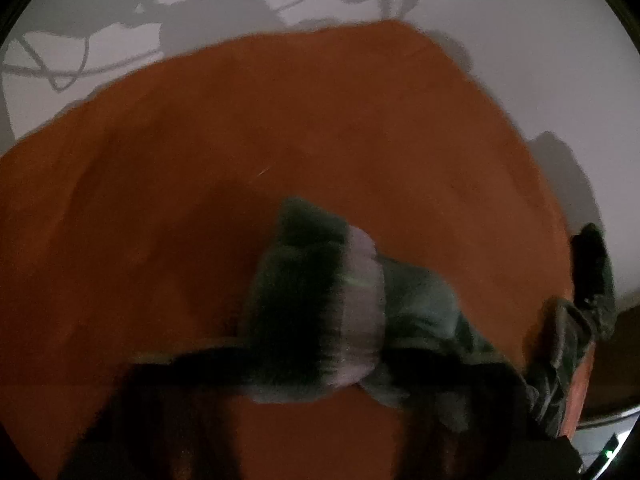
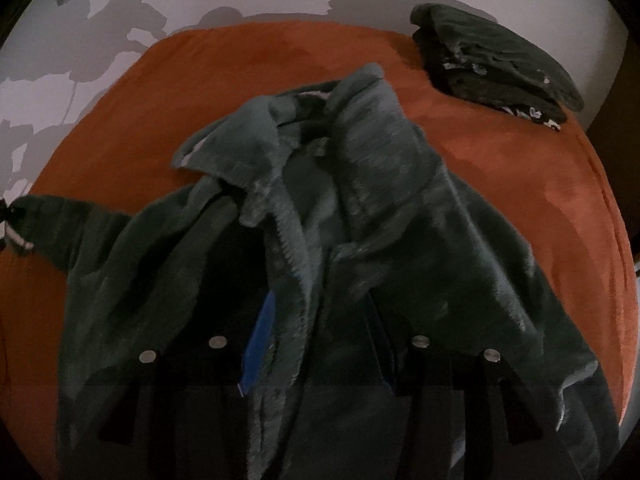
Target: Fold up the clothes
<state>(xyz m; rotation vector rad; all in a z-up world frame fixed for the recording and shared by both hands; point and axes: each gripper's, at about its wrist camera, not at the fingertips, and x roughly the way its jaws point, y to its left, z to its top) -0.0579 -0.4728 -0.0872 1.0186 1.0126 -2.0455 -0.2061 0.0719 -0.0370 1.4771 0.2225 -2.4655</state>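
The green fleece jacket [image 2: 360,240] lies crumpled on the orange cloth [image 2: 520,184], collar far. Right gripper [image 2: 320,360] clamps its near fabric. Left gripper [image 1: 320,320] pinches a cuff [image 1: 362,312]. Folded dark clothes [image 2: 496,64] rest far right.

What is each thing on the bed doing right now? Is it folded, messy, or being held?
Fluffy dark green fleece jacket: unfolded, rumpled, collar open, bunched up at both grippers.
Jacket's grey-lined cuff: gathered at the left hand-held gripper, which is shut on it.
Right hand-held gripper: fleece lies between its fingers; grip unclear.
Dark folded clothes pile: folded, stacked at the far corner.
Orange bed cover: spread flat.
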